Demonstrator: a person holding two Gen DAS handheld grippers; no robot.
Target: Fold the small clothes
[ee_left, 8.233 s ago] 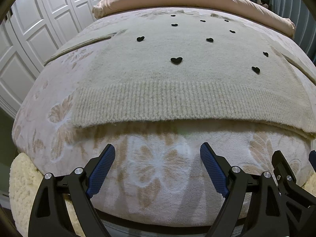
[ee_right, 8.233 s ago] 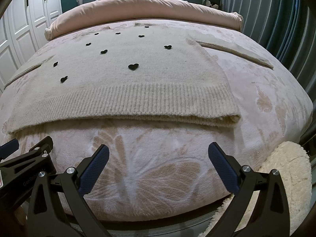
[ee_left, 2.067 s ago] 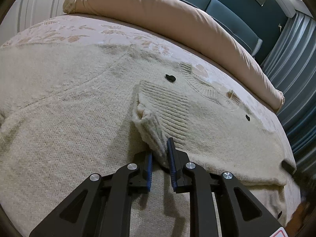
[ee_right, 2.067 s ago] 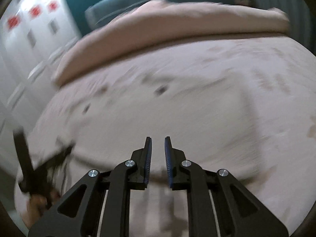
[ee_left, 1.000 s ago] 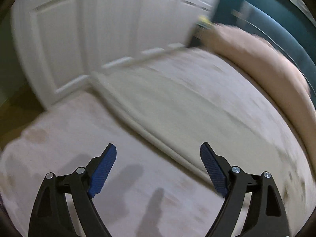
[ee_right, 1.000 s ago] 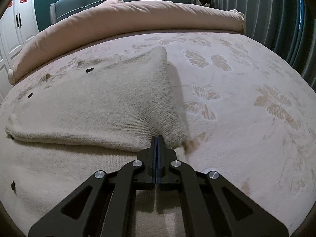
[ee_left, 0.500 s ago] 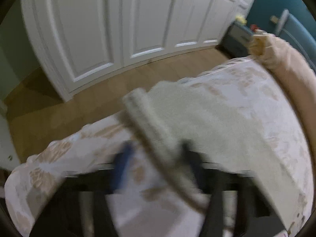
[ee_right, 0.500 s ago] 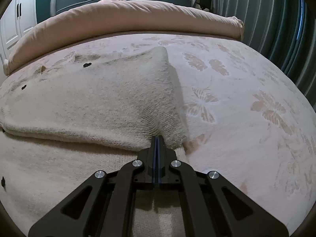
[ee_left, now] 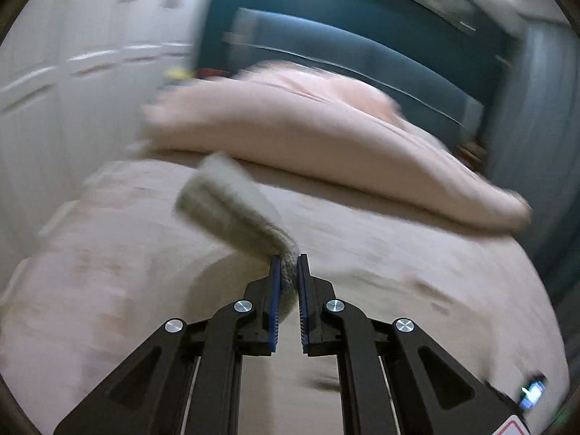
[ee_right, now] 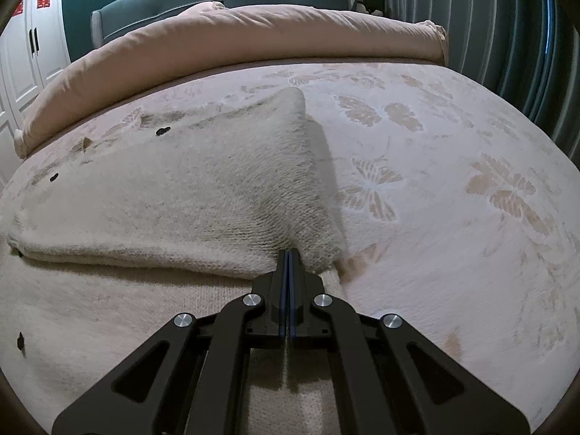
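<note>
Sleeve-fold step under way: left hand-held gripper (ee_left: 287,264) clamps cream knit sweater's ribbed sleeve (ee_left: 232,210) lifted above bed (ee_right: 453,188), right hand-held gripper (ee_right: 289,253) pinched together at folded edge; next, likely lay sleeve across body.

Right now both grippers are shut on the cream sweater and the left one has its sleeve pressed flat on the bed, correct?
Not flat. The left wrist view shows the left gripper holding the sleeve lifted above the bed. The right gripper is shut on the sweater.
</note>
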